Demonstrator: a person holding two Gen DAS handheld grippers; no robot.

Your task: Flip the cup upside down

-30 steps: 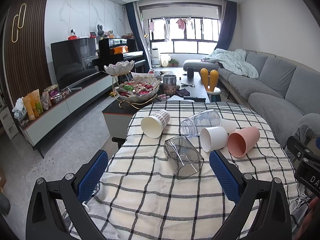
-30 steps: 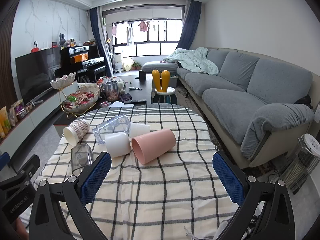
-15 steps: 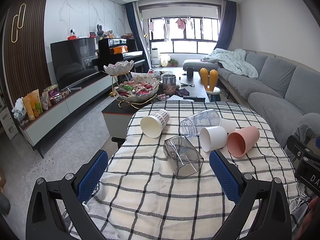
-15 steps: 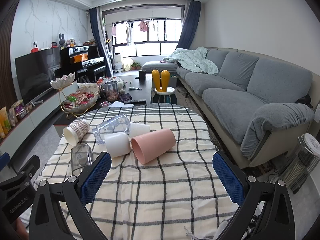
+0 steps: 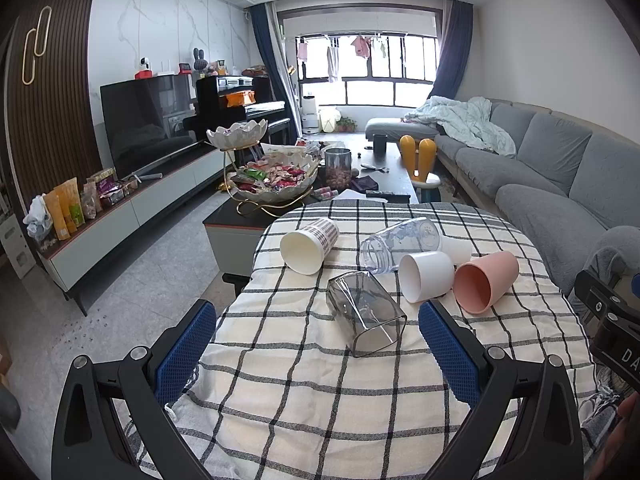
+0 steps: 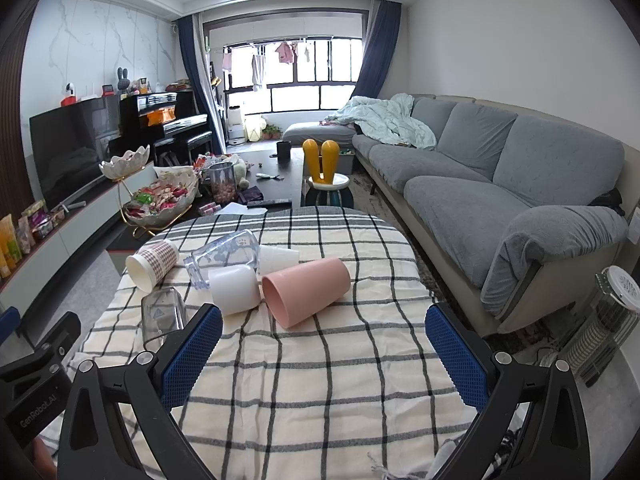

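Several cups lie on their sides on a checked tablecloth (image 5: 304, 392): a grey clear square cup (image 5: 365, 320), a white cup (image 5: 426, 276), a pink cup (image 5: 486, 281), a checked paper cup (image 5: 309, 245) and a clear printed cup (image 5: 400, 245). My left gripper (image 5: 318, 352) is open and empty, just short of the grey cup. My right gripper (image 6: 324, 356) is open and empty, short of the pink cup (image 6: 306, 292) and the white cup (image 6: 234, 290). The grey cup (image 6: 162, 316) lies to its left.
A small white cup (image 6: 278, 258) lies behind the pink one. A coffee table with a snack bowl (image 5: 272, 184) stands beyond the table's far edge. A grey sofa (image 6: 500, 184) runs along the right. The left gripper body (image 6: 36, 376) shows in the right wrist view.
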